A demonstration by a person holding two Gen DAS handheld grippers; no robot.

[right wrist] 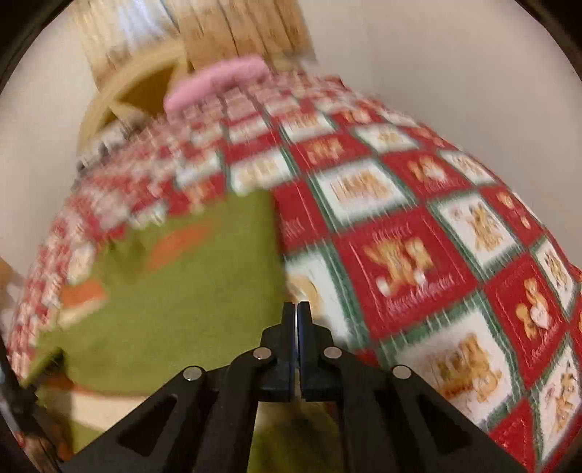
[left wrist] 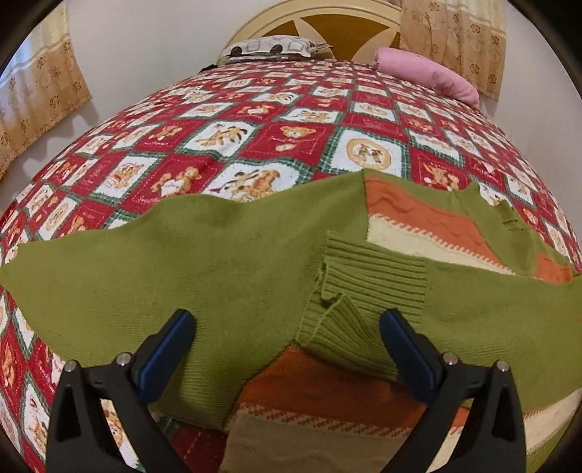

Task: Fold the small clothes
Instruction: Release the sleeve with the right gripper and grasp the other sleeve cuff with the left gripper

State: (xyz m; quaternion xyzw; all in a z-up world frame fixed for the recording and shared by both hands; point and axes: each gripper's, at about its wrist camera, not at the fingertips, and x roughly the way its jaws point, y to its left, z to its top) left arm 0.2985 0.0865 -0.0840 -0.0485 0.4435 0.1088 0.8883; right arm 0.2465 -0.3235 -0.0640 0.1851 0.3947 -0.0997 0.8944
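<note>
While the green sweater [left wrist: 225, 262] lies spread flat on the bed's teddy-bear quilt [left wrist: 298, 120], its long axis runs side to side across the left wrist view, with a ribbed cuff [left wrist: 371, 276] folded in over the orange and cream stripes. Left tool [left wrist: 287, 334] hangs just above the knit, fingers wide apart, nothing between them. Right tool [right wrist: 297, 313] has its fingers pressed together and empty at the sweater's right edge, pink pillow [left wrist: 429, 76] up by the headboard [left wrist: 327, 29].
</note>
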